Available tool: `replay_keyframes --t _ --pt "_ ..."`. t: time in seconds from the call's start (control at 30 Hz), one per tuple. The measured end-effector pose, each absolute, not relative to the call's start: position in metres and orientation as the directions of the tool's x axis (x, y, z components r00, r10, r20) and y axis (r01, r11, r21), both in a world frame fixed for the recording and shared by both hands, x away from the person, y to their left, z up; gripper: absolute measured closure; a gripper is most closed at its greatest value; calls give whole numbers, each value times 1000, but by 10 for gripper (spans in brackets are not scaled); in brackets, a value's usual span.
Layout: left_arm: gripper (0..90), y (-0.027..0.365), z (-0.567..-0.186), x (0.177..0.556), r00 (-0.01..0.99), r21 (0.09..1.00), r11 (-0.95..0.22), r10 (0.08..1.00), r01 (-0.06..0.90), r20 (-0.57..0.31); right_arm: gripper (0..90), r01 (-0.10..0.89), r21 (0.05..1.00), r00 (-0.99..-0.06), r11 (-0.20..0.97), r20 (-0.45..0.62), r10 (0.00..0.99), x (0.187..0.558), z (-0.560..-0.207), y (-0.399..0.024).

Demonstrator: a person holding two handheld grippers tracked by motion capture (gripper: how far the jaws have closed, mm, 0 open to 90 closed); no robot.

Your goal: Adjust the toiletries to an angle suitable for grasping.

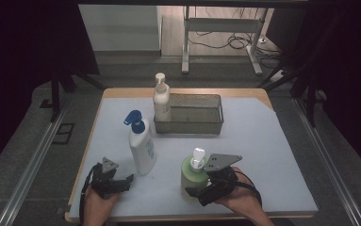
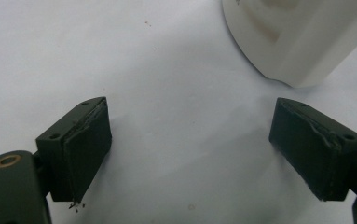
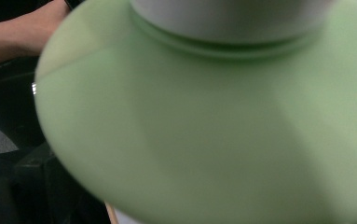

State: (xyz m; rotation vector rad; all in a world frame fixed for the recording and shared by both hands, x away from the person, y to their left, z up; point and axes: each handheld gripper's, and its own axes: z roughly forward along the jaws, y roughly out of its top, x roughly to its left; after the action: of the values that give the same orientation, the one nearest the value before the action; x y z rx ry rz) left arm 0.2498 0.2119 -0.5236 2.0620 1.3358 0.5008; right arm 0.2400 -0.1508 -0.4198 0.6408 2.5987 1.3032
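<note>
The green bottle (image 3: 213, 130) sits gripped in the right hand-held gripper (image 1: 201, 190); the left hand-held gripper (image 2: 190, 154) gapes empty.

A wooden table (image 1: 117, 93) under a pale sheet (image 1: 263, 150). On it: a metal basket (image 1: 197, 123) near the far edge, a blue-capped white bottle (image 1: 142, 150) left of centre, a green bottle (image 1: 192, 176) near the near edge

We count three pump bottles — one green (image 1: 191, 181), one blue-capped (image 1: 142, 148), one white (image 1: 161, 101) — one mesh tray (image 1: 197, 123), and two grippers.
</note>
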Motion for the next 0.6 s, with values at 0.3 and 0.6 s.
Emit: replay_keyframes --t 0.3,0.6 --pt "127 212 -524 250 416 679 -293 909 673 -19 110 274 809 -890 521 7 457 240 -419 -149" --pt "127 212 -524 250 416 680 -294 909 672 -19 121 272 802 -888 532 -4 460 238 -418 -148"
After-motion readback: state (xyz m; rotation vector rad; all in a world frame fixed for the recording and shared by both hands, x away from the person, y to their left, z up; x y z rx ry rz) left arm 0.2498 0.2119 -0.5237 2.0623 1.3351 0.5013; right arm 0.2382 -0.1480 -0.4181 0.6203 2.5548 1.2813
